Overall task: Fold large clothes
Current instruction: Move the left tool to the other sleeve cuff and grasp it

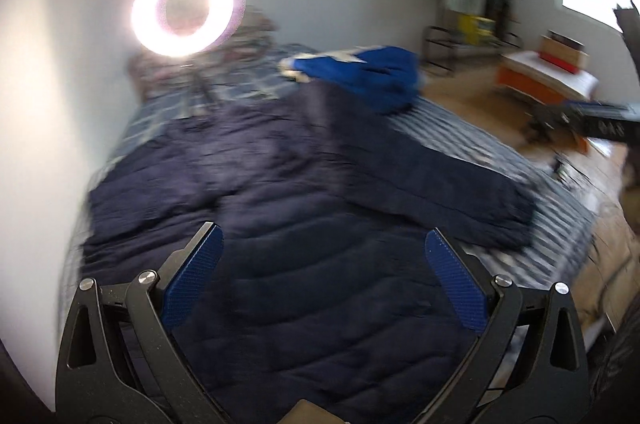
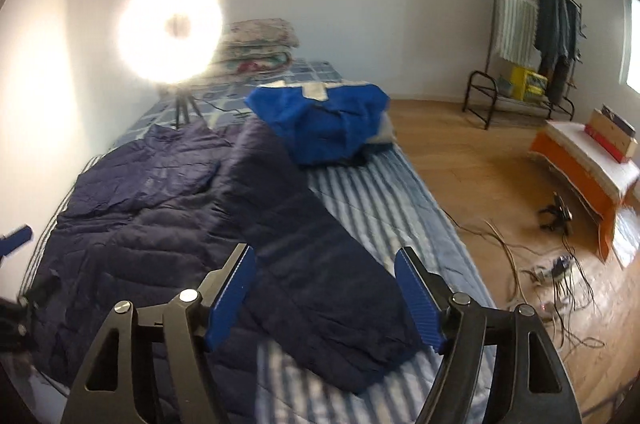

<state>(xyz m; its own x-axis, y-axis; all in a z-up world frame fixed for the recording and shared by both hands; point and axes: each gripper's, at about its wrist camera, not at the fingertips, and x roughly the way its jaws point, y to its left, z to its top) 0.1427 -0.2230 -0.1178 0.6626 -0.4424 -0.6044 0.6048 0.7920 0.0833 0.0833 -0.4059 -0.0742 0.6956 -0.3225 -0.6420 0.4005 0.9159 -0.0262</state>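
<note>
Navy quilted jacket (image 2: 168,208) lies spread flat on the striped bed (image 2: 384,220), one sleeve angled outward. Left gripper (image 1: 324,244) hovers above the jacket body, jaws wide, holding nothing. Right gripper (image 2: 325,264) hangs over the sleeve, jaws apart and empty.

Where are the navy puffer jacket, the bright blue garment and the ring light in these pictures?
navy puffer jacket (image 2: 160,208), right wrist view, on its quilted body.
bright blue garment (image 2: 320,120), right wrist view, on the middle of the crumpled pile.
ring light (image 1: 188,8), left wrist view, on the dark centre inside the glowing ring.
</note>
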